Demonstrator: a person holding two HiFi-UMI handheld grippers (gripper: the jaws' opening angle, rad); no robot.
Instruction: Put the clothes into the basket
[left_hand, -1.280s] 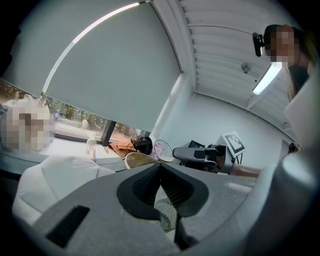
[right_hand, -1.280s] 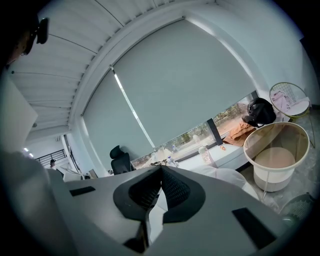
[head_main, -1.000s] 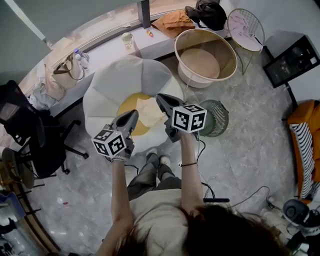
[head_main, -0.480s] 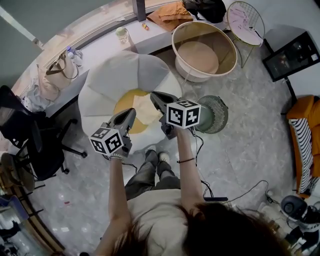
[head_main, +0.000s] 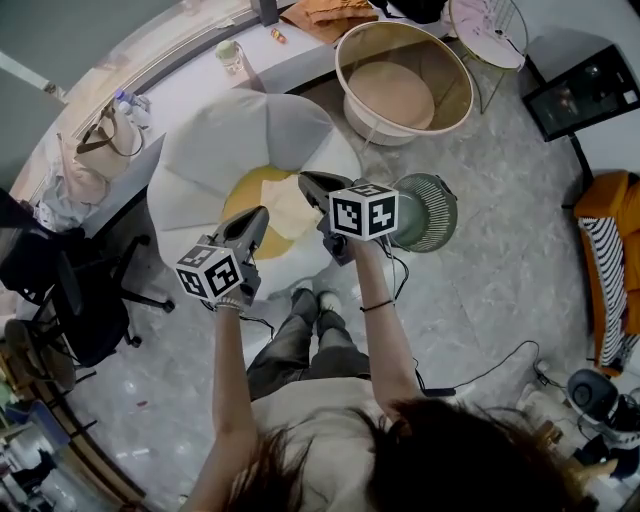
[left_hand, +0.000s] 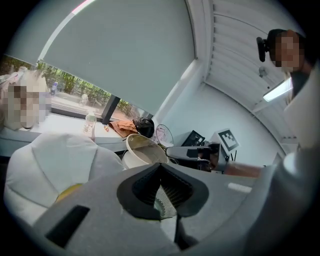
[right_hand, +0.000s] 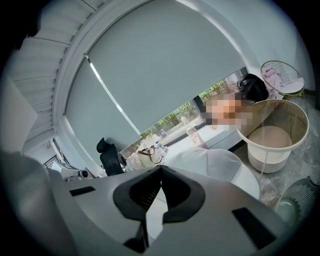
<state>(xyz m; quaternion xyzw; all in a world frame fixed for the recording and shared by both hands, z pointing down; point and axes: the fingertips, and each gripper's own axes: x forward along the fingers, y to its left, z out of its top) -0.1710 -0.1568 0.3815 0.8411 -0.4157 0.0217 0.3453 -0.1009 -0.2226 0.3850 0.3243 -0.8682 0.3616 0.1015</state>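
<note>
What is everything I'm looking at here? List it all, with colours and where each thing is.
seat: one, white with a yellow centre, middle of the floor
cloth: one, cream, on the seat's yellow centre
basket: one, cream, on the floor beyond the seat
fan: one, grey-green, on the floor right of the seat
bottle: one, clear, on the window ledge
orange cloth: one, on the ledge, top edge
bag: one, beige, on the ledge at left
office chair: one, black, far left
left gripper, right gripper: grey, marker cubes, both shut and empty, over the seat
</note>
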